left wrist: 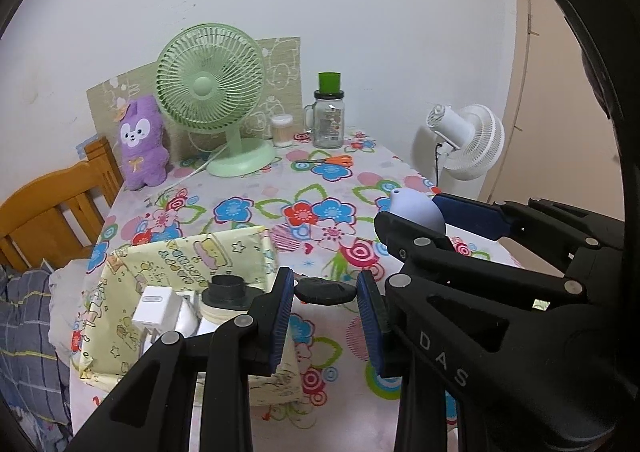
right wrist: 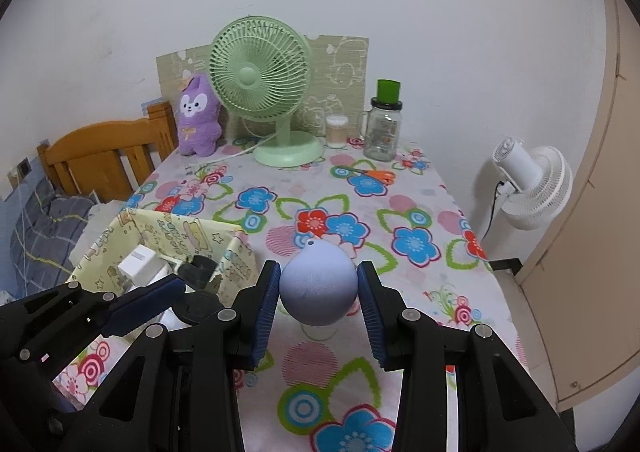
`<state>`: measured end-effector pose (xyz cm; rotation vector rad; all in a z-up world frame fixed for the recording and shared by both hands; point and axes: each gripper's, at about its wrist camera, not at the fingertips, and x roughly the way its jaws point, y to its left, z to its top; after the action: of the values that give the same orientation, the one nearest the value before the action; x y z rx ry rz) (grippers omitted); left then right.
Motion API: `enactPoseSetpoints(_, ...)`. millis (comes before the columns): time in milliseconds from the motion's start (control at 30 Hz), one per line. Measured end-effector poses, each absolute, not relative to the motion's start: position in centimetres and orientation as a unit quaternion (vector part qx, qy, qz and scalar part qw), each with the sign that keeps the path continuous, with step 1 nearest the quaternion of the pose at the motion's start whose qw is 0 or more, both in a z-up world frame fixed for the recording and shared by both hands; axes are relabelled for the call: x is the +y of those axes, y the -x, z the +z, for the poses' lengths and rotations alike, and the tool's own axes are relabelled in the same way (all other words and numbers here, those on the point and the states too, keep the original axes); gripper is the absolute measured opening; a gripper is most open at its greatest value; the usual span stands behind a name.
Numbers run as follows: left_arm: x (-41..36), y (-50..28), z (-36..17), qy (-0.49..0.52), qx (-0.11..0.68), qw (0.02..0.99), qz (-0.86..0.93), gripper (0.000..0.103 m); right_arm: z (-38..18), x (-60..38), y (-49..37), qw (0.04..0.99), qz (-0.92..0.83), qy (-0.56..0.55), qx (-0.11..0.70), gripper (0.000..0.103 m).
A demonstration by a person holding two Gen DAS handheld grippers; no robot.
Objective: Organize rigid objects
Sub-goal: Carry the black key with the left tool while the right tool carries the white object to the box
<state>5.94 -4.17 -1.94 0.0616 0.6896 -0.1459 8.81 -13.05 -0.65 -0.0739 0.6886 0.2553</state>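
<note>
My left gripper (left wrist: 325,284) is shut on a flat black disc (left wrist: 325,292), held just above the flowered tablecloth beside a yellow fabric box (left wrist: 168,256). In the box lie white chargers (left wrist: 154,306) and a black-capped white thing (left wrist: 228,292). My right gripper (right wrist: 318,280) is shut on a round lavender object with a small spout (right wrist: 318,288), its blue pads pressing both sides. In the left wrist view the right gripper (left wrist: 416,211) sits to the right with the lavender object (left wrist: 414,205). In the right wrist view the left gripper (right wrist: 188,300) is at lower left, near the box (right wrist: 180,236).
At the table's back stand a green fan (right wrist: 260,87), a purple plush (right wrist: 198,115), a swab jar (right wrist: 336,131) and a glass jar with a green cap (right wrist: 382,131). Orange scissors (right wrist: 372,173) lie nearby. A white fan (right wrist: 532,187) stands off the right edge, a wooden bed frame (right wrist: 104,155) left.
</note>
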Motion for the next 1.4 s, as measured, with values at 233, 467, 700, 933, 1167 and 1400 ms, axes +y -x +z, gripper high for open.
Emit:
enactPoseSetpoints(233,-2.1,-6.3,-1.8,-0.026,0.335,0.94,-0.053,0.033,-0.6,-10.6,-9.6,0.93,0.143,0.04,0.336,0.043)
enactPoseSetpoints(467,-0.1,-6.6,-2.1,-0.022,0.338,0.94,-0.036,0.033,-0.9,-8.3,-10.1,0.926,0.159,0.045,0.339,0.043)
enactPoseSetpoints(700,1.5,-7.0,-2.8,-0.016,0.349,0.937,-0.029,0.033,-1.5,-6.5,-10.7,0.921,0.169,0.051,0.348,0.043)
enactPoseSetpoints(933,2.9,-7.7,-3.6,-0.017,0.357,0.934,-0.022,0.033,-2.1,-4.7,-11.4,0.916,0.177,0.061,0.356,0.043)
enactPoseSetpoints(1167,4.4,-8.8,-4.9,-0.022,0.374,0.927,-0.018,0.033,-3.3,-3.2,-12.2,0.907,0.183,0.061,0.373,0.043)
enactPoseSetpoints(1400,5.8,-10.1,-6.2,-0.02,0.395,0.918,-0.018,0.033,-4.5,-1.7,-12.9,0.899,0.187,0.066,0.391,0.043)
